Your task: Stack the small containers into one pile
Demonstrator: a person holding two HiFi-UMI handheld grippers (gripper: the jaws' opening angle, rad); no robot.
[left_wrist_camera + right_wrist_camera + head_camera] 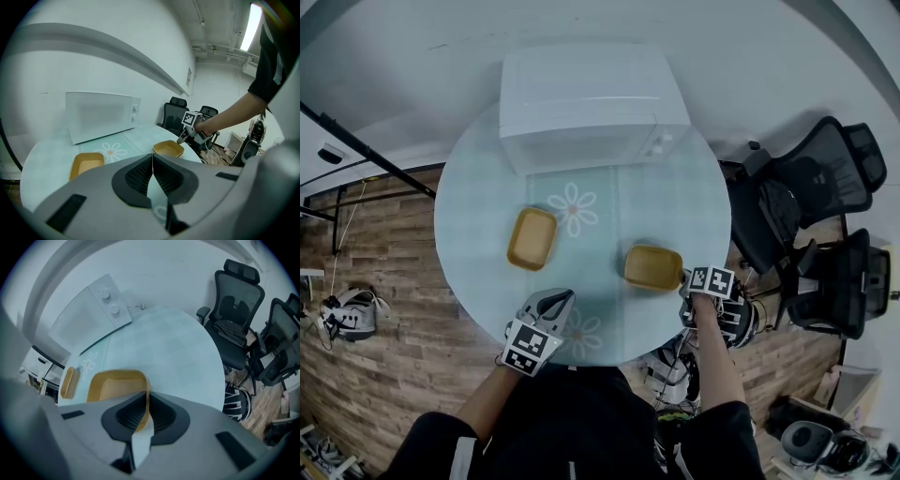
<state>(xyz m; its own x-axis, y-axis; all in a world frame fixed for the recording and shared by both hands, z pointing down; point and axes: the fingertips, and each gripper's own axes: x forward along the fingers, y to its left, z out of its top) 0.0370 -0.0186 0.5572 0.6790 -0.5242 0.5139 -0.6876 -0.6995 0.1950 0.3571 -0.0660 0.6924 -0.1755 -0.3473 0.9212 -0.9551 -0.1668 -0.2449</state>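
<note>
Two small yellow containers sit on the round pale table point(469, 216). The left one point(532, 238) point(86, 164) lies apart from both grippers. The right one point(652, 266) point(168, 149) point(115, 385) stands near the table's right edge, and my right gripper point(684, 281) point(147, 397) is shut on its near rim, which runs between the pads. My left gripper point(562, 298) point(152, 157) hovers over the table's front edge, between the two containers, jaws shut with nothing in them. The left container point(69, 382) shows small at the far left of the right gripper view.
A white microwave point(591, 103) point(101, 115) point(93, 310) stands at the back of the table. Black office chairs point(825, 187) point(234, 329) crowd the right side, just off the table's edge. A flower pattern point(574, 208) marks the table's middle.
</note>
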